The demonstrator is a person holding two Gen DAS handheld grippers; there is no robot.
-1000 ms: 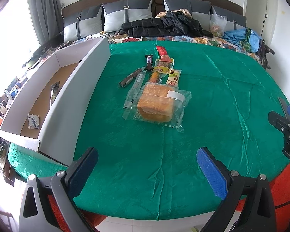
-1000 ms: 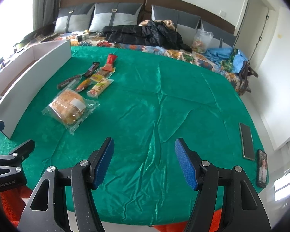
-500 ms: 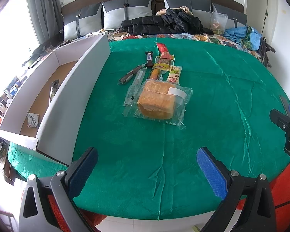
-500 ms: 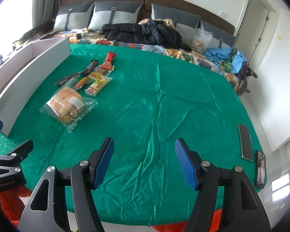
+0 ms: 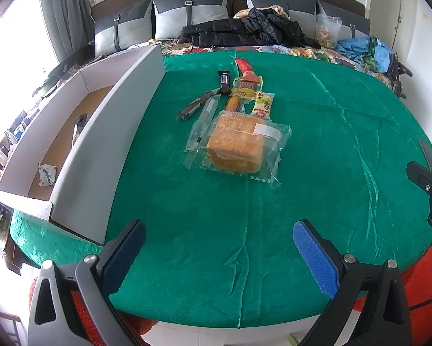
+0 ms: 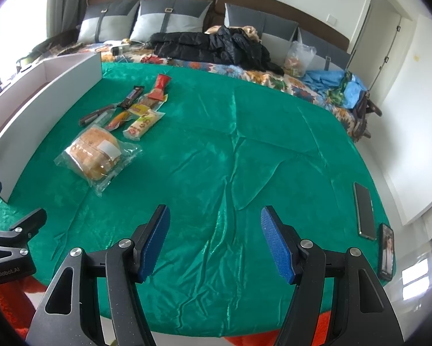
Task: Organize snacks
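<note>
Although the task has plainly begun, we judge it far from finished, since most of the snacks are outside the box. Largest first: the bed under its green cloth [image 5: 317, 150] carries everything, and along its left edge stands the long white cardboard box [image 5: 106, 132], open at the top, with only two small things on its brown floor, a crumpled white wrapper [image 5: 46, 173] near the close end and a dark packet [image 5: 79, 128] farther in. Next in size is the bagged bread loaf [image 5: 239, 147], lying on the cloth just right of the box wall and apart from it. Touching the bread's bag on the box side is a clear plastic sleeve [image 5: 203, 121]; behind it we see a cluster of smaller packets: an orange sausage stick [image 5: 234, 102], a pale yellow snack pack [image 5: 263, 103], a red packet [image 5: 244, 69], a dark chocolate bar [image 5: 224, 80] and a dark slim stick [image 5: 194, 106], several overlapping. Two phones [image 6: 363, 210] lie at the right edge, well apart from the snacks. Our left claw [image 5: 219, 256] hangs over the near edge with its pads spread wide and nothing between them; our right claw [image 6: 214, 239] is likewise spread and empty. In our view about seven items remain to be moved, the loaf being nearest.
</note>
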